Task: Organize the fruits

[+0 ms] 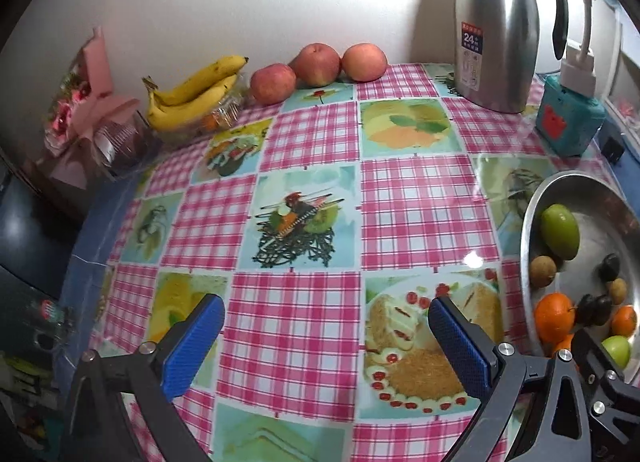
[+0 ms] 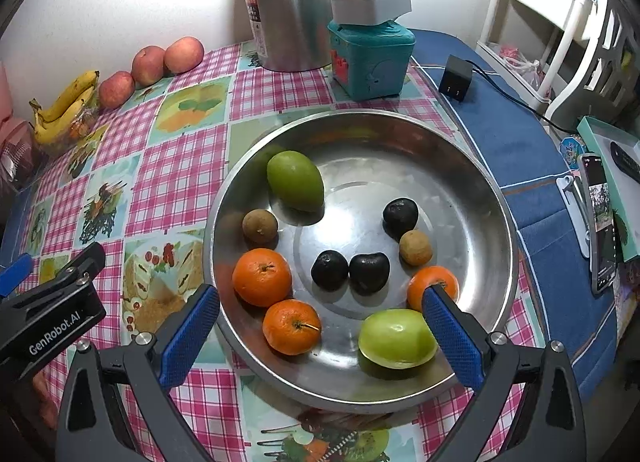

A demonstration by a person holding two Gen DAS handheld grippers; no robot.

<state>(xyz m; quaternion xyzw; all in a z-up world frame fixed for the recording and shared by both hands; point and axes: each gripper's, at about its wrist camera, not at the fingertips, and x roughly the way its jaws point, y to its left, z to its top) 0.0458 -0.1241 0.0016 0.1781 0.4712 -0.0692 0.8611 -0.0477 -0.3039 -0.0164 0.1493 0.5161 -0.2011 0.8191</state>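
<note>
Checked table (image 1: 312,141): bowl (image 2: 480,197) holds three oranges (image 2: 262,277); both tongs (image 1: 326,346) (image 2: 320,336) gape empty.

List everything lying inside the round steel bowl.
The round steel bowl holds three oranges, two green fruits, three dark round fruits and two small brown ones. The right gripper's finger covers part of one orange and the nearer green fruit.

Home — oilcloth table (image 1: 312,149), thermos (image 1: 496,29).
</note>
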